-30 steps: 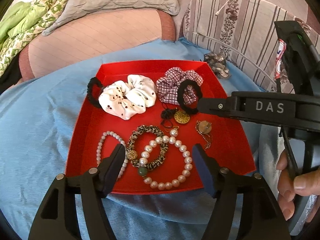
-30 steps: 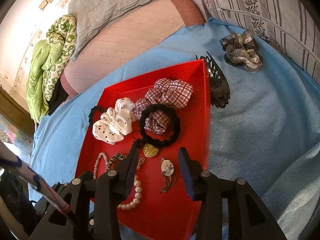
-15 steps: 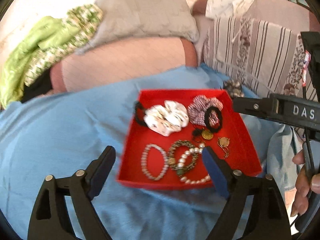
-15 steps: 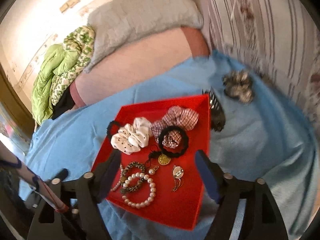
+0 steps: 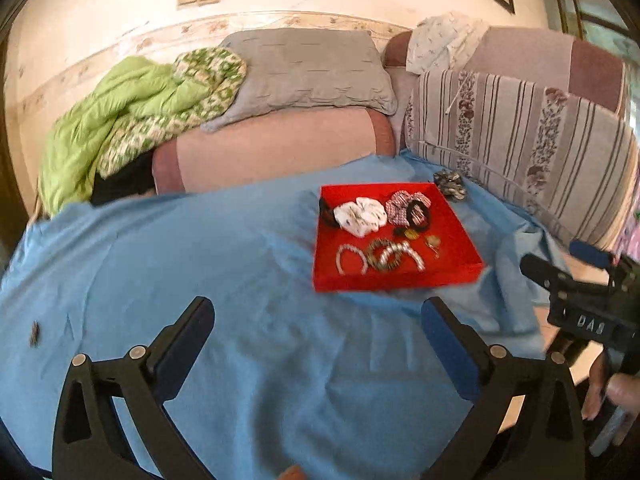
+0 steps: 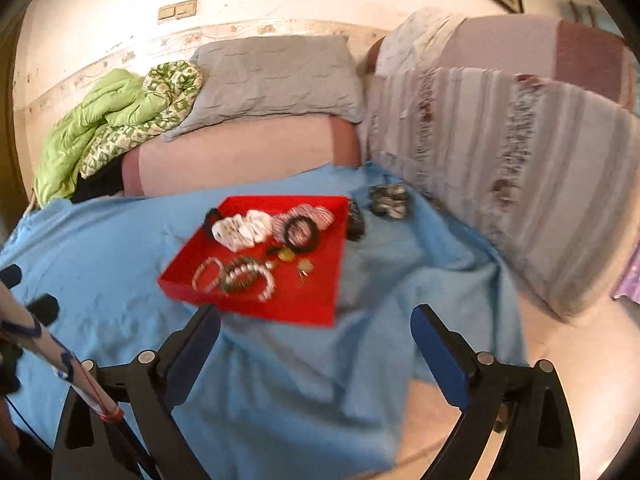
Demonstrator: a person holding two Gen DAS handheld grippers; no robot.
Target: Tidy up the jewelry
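A red tray [image 5: 460, 240] lies on the blue sheet, also in the right wrist view [image 6: 320, 304]. It holds a white scrunchie [image 5: 360, 214], a plaid scrunchie [image 5: 398, 204], a black hair tie [image 6: 302, 232], pearl bracelets [image 5: 352, 258] and small pendants [image 6: 306, 267]. A grey scrunchie [image 6: 388, 200] and a black hair claw [image 6: 355, 222] lie on the sheet beside the tray. My left gripper [image 5: 316, 332] is open and empty, well back from the tray. My right gripper [image 6: 316, 332] is open and empty, also held back.
The blue sheet [image 5: 160, 260] covers the bed. A pink bolster [image 5: 272, 152], grey pillow [image 5: 304, 68], green quilt [image 5: 120, 120] and striped cushion [image 5: 520, 132] line the back. A small dark item [image 5: 35, 333] lies at far left. Floor [image 6: 560, 344] shows at right.
Both grippers have pulled back and up from the tray and opened wider; the tray now looks small and farther away. The tray's contents have not moved.
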